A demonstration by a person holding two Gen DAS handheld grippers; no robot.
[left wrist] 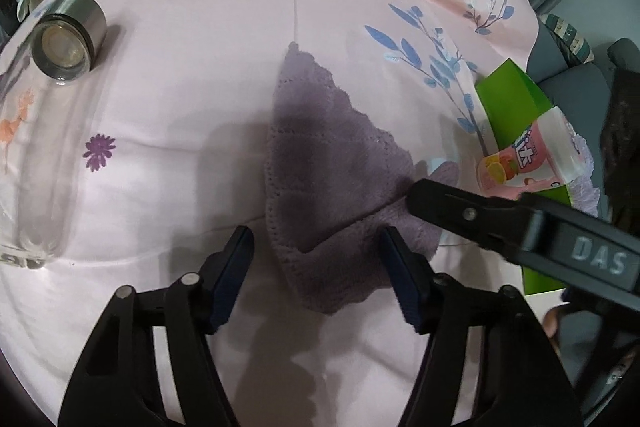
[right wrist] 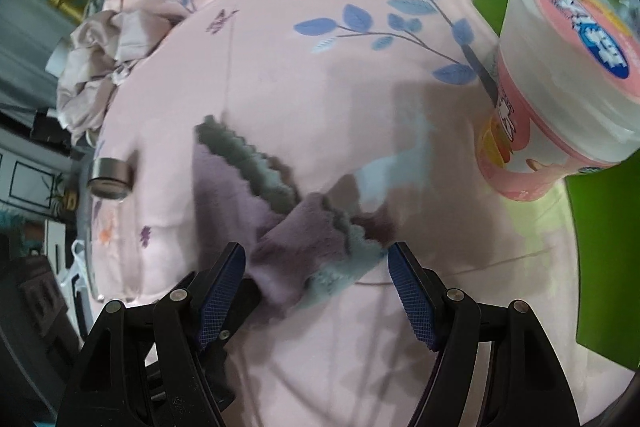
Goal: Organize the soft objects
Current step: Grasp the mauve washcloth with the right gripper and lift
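A purple knitted cloth point(left wrist: 320, 147) lies folded into a triangle on the pink bedsheet point(left wrist: 180, 87). My left gripper point(left wrist: 318, 277) is open, its fingers straddling the cloth's near corner. My right gripper point(right wrist: 316, 291) is open too, hovering over the cloth's folded corner point(right wrist: 304, 239); it also shows in the left wrist view as a black finger point(left wrist: 460, 205) reaching in from the right over the cloth's right corner. Neither gripper holds the cloth.
A steel-capped glass bottle point(left wrist: 68, 39) lies at the left. A pink tub with a white lid point(right wrist: 560, 87) rests on a green box point(left wrist: 516, 99) at the right. Crumpled beige fabric point(right wrist: 104, 59) lies at the far side.
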